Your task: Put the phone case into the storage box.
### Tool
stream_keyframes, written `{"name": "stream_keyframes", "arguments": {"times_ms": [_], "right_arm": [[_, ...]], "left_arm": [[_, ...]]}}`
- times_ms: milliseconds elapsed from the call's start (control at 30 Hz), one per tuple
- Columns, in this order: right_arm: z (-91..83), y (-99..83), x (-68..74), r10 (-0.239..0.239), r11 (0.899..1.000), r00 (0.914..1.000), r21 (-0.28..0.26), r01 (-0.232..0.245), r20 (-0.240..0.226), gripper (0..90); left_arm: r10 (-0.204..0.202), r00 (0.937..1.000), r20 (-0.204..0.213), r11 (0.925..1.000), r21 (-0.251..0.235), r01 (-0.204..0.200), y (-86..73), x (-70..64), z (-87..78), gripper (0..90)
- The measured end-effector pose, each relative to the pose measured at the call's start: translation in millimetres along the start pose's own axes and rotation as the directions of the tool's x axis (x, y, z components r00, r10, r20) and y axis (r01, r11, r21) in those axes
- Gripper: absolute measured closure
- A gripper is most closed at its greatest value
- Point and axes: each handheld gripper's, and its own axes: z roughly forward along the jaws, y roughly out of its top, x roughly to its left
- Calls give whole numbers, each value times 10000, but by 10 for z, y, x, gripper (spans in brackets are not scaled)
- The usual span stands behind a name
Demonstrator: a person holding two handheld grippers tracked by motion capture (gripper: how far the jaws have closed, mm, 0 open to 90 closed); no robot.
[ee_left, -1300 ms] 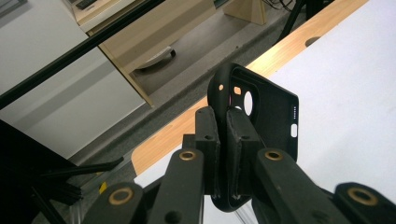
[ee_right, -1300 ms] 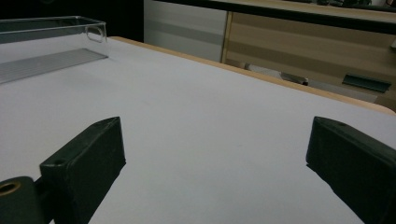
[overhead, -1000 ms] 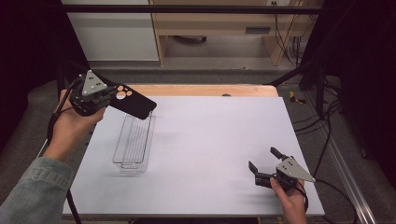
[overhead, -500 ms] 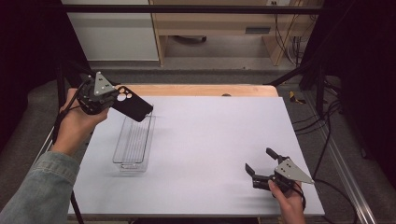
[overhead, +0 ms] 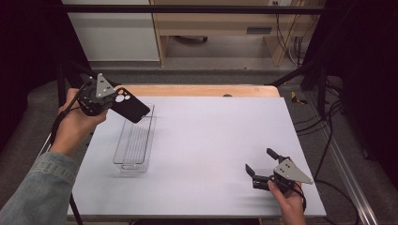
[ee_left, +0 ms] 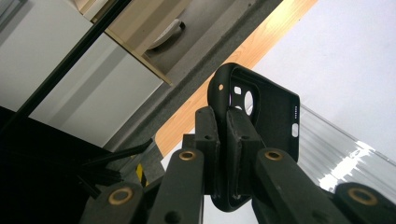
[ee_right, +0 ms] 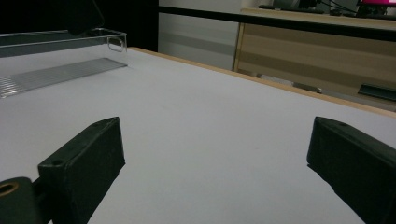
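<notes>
Holding the phone case above the tray's far end, my left gripper has barely shifted, jaws clamped on its edge. No readable writing. My right gripper rests low over the desk, jaws apart.

White table; wooden cabinet behind; cables at right.

- left gripper: 2 black jaws, brass-coloured pivot screws, grey 3-cornered plate
- right gripper: black, same plate
- blue denim sleeve
</notes>
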Motion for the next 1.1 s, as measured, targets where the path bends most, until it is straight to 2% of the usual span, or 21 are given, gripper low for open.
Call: {"name": "stream_keyframes", "arguments": {"times_ms": [267, 367, 467, 533, 667, 833, 933, 1100], "right_arm": [[1, 0, -6, 13, 10000, 10000, 9, -13, 28, 44], [1, -1, -7, 16, 10000, 10000, 8, -16, 25, 44], [3, 3, -7, -18, 10000, 10000, -7, 18, 37, 44], [3, 4, -9, -13, 10000, 10000, -13, 13, 38, 43], [0, 9, -10, -52, 10000, 10000, -37, 52, 28, 43], [-2, 12, -10, -35, 10000, 10000, -56, 36, 13, 42], [-3, 16, -12, -32, 10000, 10000, -82, 32, 13, 42], [-4, 16, -3, -77, 9999, 10000, -100, 76, -45, 43]], "left_arm": [[538, 9985, -54, 9984, 150, -537, 35, -61, 56, 841], [626, 9980, -91, 9979, 161, -624, 41, -72, 76, 841], [864, 9956, -355, 9960, 244, -856, 50, -96, 109, 842], [863, 9954, -418, 9961, 205, -855, 52, -105, 119, 841], [1194, 9918, -456, 9925, 301, -1181, 67, -136, 147, 841], [1408, 9887, -507, 9896, 362, -1390, 79, -166, 164, 841], [1703, 9834, -619, 9848, 458, -1677, 99, -182, 152, 841], [1886, 9797, -685, 9816, 428, -1860, 108, -192, 146, 841]]}}
